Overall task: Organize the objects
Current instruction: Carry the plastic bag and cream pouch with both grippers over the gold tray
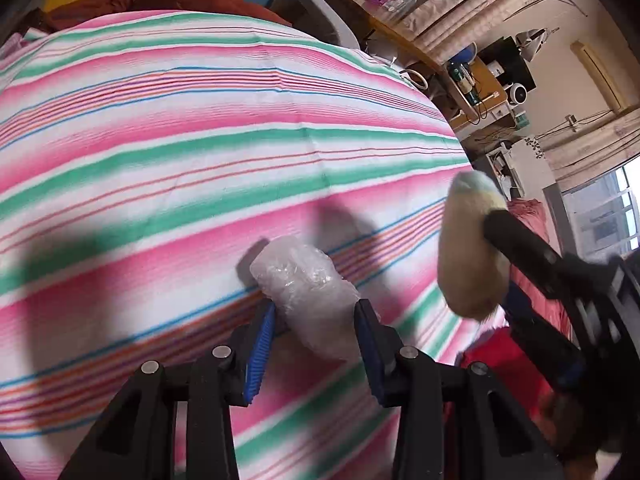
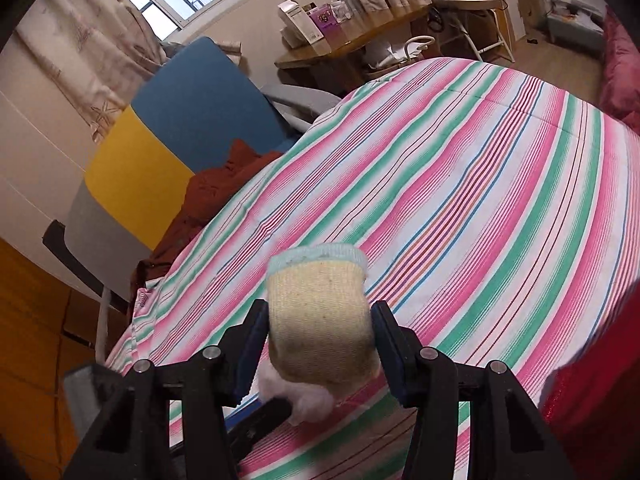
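Observation:
My left gripper [image 1: 316, 314] is shut on a crumpled clear plastic bundle [image 1: 300, 280], with the blue pads pressing on both its sides above the striped bedspread [image 1: 180, 152]. In the right wrist view my right gripper [image 2: 320, 316] is shut on a rolled cream sock [image 2: 316, 284] with a pale blue cuff. The same sock [image 1: 460, 256] shows at the right of the left wrist view, clamped by a black finger [image 1: 516, 236]. Just under the sock, the plastic bundle [image 2: 296, 398] and a left finger [image 2: 260, 420] peek out.
The striped bedspread [image 2: 480, 200] covers the bed. A rust-coloured cloth [image 2: 216, 188] lies at its far end by a blue and yellow headboard [image 2: 168, 128]. A wooden desk [image 2: 344, 48] with boxes stands beyond. Pink fabric [image 2: 620, 72] and a red sleeve [image 2: 592, 392] are at the right.

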Tool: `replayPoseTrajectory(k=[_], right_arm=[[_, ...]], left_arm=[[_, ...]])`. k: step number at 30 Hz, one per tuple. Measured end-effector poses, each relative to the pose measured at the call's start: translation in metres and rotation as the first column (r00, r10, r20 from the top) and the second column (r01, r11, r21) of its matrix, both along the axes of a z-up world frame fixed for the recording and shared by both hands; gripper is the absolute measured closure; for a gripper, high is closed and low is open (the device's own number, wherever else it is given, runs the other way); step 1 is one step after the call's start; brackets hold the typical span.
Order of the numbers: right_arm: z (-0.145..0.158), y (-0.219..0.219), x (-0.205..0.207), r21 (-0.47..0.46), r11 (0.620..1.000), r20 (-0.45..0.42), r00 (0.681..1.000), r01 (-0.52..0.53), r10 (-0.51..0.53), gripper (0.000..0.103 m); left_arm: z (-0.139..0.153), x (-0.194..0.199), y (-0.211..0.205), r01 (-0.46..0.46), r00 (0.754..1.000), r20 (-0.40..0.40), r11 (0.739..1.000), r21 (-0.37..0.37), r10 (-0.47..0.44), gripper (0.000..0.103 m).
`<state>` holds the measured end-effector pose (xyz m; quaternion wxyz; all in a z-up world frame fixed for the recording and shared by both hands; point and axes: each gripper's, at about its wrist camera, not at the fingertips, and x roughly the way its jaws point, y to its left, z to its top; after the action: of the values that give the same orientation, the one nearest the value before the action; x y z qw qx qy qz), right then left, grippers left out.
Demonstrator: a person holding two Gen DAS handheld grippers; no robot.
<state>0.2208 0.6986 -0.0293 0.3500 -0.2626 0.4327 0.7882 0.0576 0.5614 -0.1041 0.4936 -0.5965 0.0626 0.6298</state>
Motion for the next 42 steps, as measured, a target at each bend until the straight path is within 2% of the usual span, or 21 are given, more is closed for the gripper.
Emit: replayPoseTrajectory(k=[5,10,14,18,22,28,32,39,42], right_arm=[[0.001,0.001,0.004,0.001,1.000,-0.018,1.000,0.011,-0.011,0.050],[0.002,0.002,0.006,0.005,1.000,-0.025,0.999,0.027,-0.026,0.050],[0.002,0.004,0.009,0.006,0.999,-0.032,0.999,0.039,-0.039,0.050],[0.001,0.004,0.004,0.002,1.000,-0.024,1.000,0.018,-0.018,0.050],[-0.004,0.005,-0.003,-0.023,0.999,-0.026,0.999,-0.033,0.032,0.050],[-0.012,-0.001,-0.026,-0.067,0.984,-0.018,0.986,-0.165,0.164,0.049],[-0.016,-0.003,-0.032,-0.078,0.979,-0.006,0.983,-0.186,0.186,0.049],[-0.019,-0.004,-0.037,-0.083,0.978,0.026,0.981,-0.191,0.193,0.049],[-0.019,-0.006,-0.039,-0.076,0.978,0.040,0.979,-0.196,0.199,0.049]], left_arm=[[-0.001,0.010,0.020,0.056,0.996,-0.069,0.998,-0.040,-0.058,0.057],[-0.001,0.009,0.032,0.087,0.990,-0.109,0.995,-0.043,-0.091,0.057],[-0.003,0.008,0.027,0.151,0.974,-0.170,0.988,-0.018,-0.152,0.065],[0.000,-0.001,-0.009,0.160,0.968,-0.199,0.987,0.023,-0.152,0.066],[0.009,-0.011,-0.065,0.134,0.936,-0.329,0.991,0.014,-0.122,0.066],[0.015,-0.023,-0.145,0.025,0.887,-0.461,1.000,0.014,-0.016,0.066],[0.017,-0.025,-0.189,-0.055,0.860,-0.506,0.998,0.031,0.063,0.066],[0.030,-0.022,-0.212,-0.107,0.839,-0.529,0.992,0.070,0.127,0.066],[0.043,-0.020,-0.219,-0.113,0.820,-0.553,0.989,0.097,0.148,0.066]])
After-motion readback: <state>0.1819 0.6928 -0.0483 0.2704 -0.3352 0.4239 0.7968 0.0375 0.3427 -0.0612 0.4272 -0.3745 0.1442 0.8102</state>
